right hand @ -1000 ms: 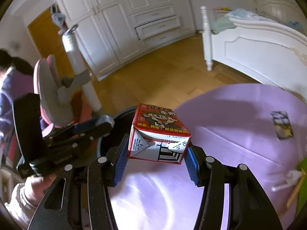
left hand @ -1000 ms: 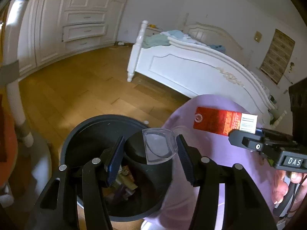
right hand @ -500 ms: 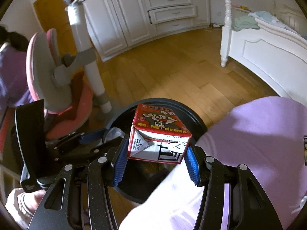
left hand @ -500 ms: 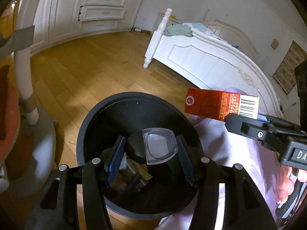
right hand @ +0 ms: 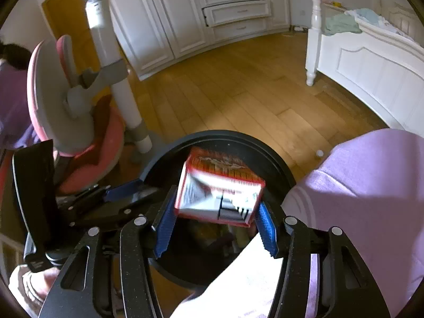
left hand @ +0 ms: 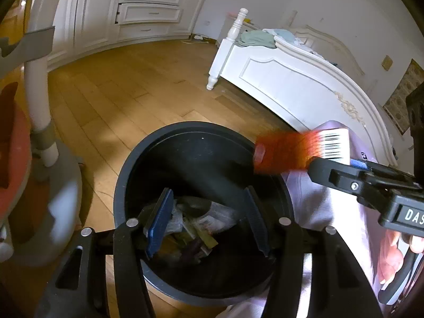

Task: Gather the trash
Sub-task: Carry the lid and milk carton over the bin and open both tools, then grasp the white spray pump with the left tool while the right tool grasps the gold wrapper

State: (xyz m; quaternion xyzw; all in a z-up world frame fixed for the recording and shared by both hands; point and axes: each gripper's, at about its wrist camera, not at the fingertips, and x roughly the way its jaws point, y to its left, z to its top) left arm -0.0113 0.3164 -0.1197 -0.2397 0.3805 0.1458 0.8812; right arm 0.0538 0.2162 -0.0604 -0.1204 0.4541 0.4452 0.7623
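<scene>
Left wrist view: the left gripper (left hand: pixel 206 220) hangs over the black bin (left hand: pixel 127 169) at lower centre of the frame, its jaws wide apart with nothing between them. Crumpled wrappers (left hand: pixel 193 225) lie at the bottom of the bin. At right of centre the red carton (left hand: pixel 291 151), motion-blurred, shows its barcode end above the bin's right rim, just beyond the tip of the right gripper (left hand: pixel 320 164), which enters from the right edge.

Right wrist view: the right gripper (right hand: pixel 214 225) at lower centre has its blue pads (right hand: pixel 165 225) spread wide. The carton (right hand: pixel 220 188) sits blurred between and just above the pads, over the bin's (right hand: pixel 281 164) mouth; whether the pads touch it cannot be told. The left gripper (right hand: pixel 127 189) reaches in from the left of the frame. A purple cloth (right hand: pixel 371 185) covers the table at lower right. A pink chair (right hand: pixel 79 132) stands at left, a white bed (right hand: pixel 371 61) at upper right.
</scene>
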